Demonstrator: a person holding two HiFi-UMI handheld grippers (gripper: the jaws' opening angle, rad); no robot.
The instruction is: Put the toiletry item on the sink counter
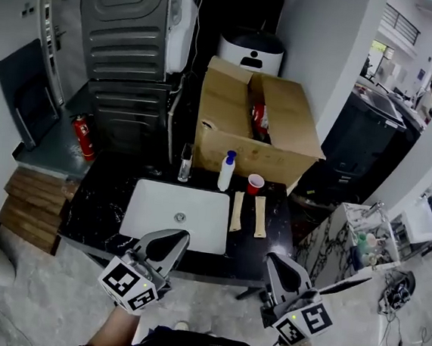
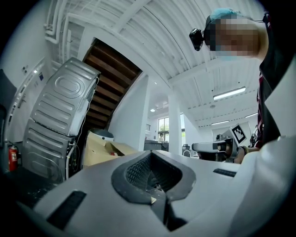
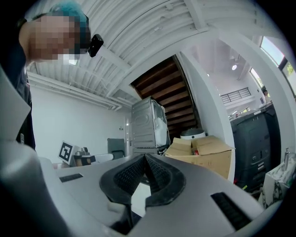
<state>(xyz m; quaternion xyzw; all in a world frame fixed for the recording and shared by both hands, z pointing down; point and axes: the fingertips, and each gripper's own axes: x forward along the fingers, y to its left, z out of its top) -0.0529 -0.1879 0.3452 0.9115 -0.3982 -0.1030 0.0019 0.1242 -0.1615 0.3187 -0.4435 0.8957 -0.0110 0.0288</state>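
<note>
Counter (image 1: 103, 196), black stone, fills my centre view, with the cardboard box (image 1: 255, 123) behind it at twelve o'clock. The white basin (image 1: 178, 214) is sunk into the counter. At six o'clock I have the left gripper (image 1: 175, 238) and right gripper (image 1: 277, 262) both pinched together and empty. The blue-capped bottle (image 1: 226, 171) stands on the counter at the basin's one o'clock.

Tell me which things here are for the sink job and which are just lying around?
For the job:
sink counter
blue-capped bottle
red cup
clear glass
beige packets
left gripper and right gripper, both with fingers shut and empty

Just lying about:
cardboard box
fire extinguisher
grey machines
wooden pallet
</note>
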